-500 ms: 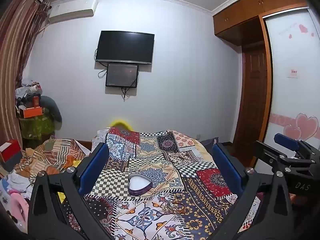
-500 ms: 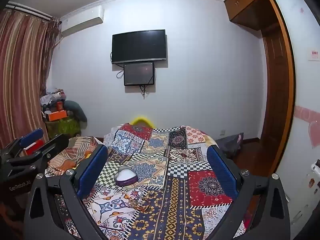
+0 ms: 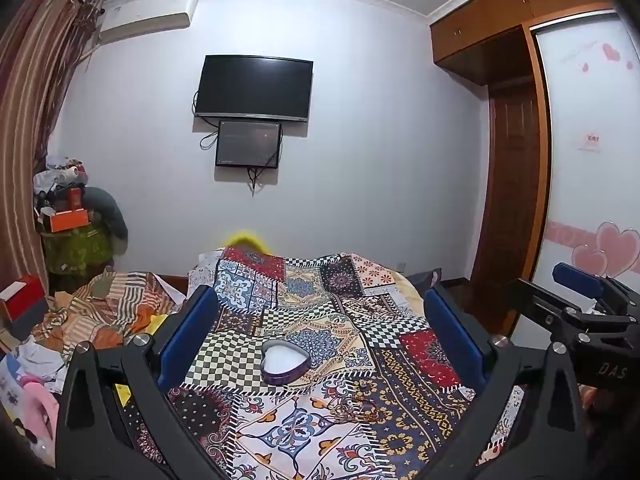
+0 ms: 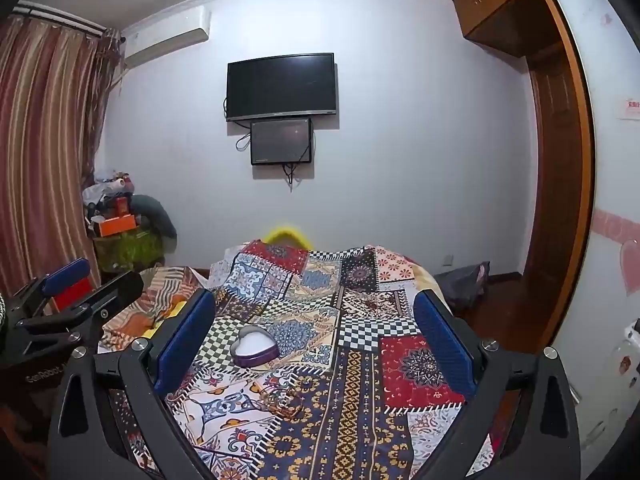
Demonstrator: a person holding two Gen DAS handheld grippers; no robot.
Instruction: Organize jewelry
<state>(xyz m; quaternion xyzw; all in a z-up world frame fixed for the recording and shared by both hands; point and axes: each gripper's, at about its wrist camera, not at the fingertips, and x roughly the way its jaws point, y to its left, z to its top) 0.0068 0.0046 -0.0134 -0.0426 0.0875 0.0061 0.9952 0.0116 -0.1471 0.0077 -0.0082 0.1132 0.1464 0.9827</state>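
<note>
A purple heart-shaped box [image 3: 285,362] [image 4: 254,347] with a white inside lies lidless on the patchwork bedspread [image 3: 304,312] [image 4: 360,360]. A small tangle of thin jewelry [image 3: 358,402] [image 4: 282,398] lies on the cloth just in front of the box, hard to make out against the pattern. My left gripper [image 3: 320,334] hovers above the bed, open, nothing between its blue pads. My right gripper [image 4: 316,330] hovers alongside, also open and bare. Each gripper shows at the edge of the other's view.
Crumpled striped bedding [image 3: 108,312] and clothes pile up at the left of the bed. Beyond it a cluttered stand [image 3: 76,240] holds boxes by the curtain [image 4: 44,152]. A TV [image 3: 254,88] hangs on the far wall. A wooden door [image 3: 512,200] and wardrobe stand right.
</note>
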